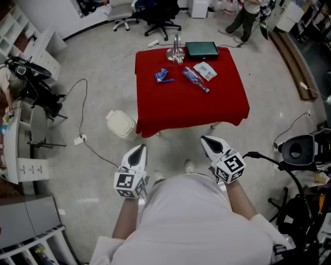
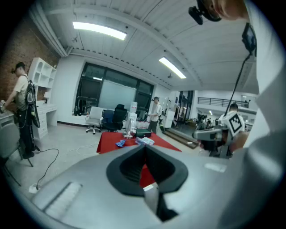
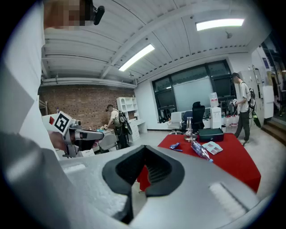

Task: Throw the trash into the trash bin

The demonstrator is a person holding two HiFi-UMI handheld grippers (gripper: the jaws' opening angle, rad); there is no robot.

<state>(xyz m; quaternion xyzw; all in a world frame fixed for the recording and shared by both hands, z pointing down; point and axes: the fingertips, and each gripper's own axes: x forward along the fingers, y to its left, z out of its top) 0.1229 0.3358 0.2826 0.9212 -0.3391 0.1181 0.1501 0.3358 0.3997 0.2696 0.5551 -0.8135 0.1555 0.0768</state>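
Observation:
On a red table [image 1: 186,103] ahead lie a blue wrapper [image 1: 164,75], a clear plastic bottle [image 1: 195,79] and a white printed paper [image 1: 206,70]. A white lidded bin [image 1: 121,123] stands on the floor by the table's left front corner. My left gripper [image 1: 139,150] and right gripper [image 1: 208,141] hover side by side short of the table, both shut and holding nothing. In the right gripper view the wrapper [image 3: 174,146] and bottle [image 3: 199,150] show beyond the shut right gripper [image 3: 144,154]. The left gripper view shows the wrapper [image 2: 120,143] past the shut left gripper [image 2: 144,152].
A dark green box [image 1: 202,50] and a metal stand [image 1: 177,52] sit at the table's far edge. Cables and a power strip [image 1: 79,139] lie on the floor at the left. Office chairs [image 1: 160,13] and a person [image 1: 245,15] are behind; black equipment [image 1: 300,150] stands at the right.

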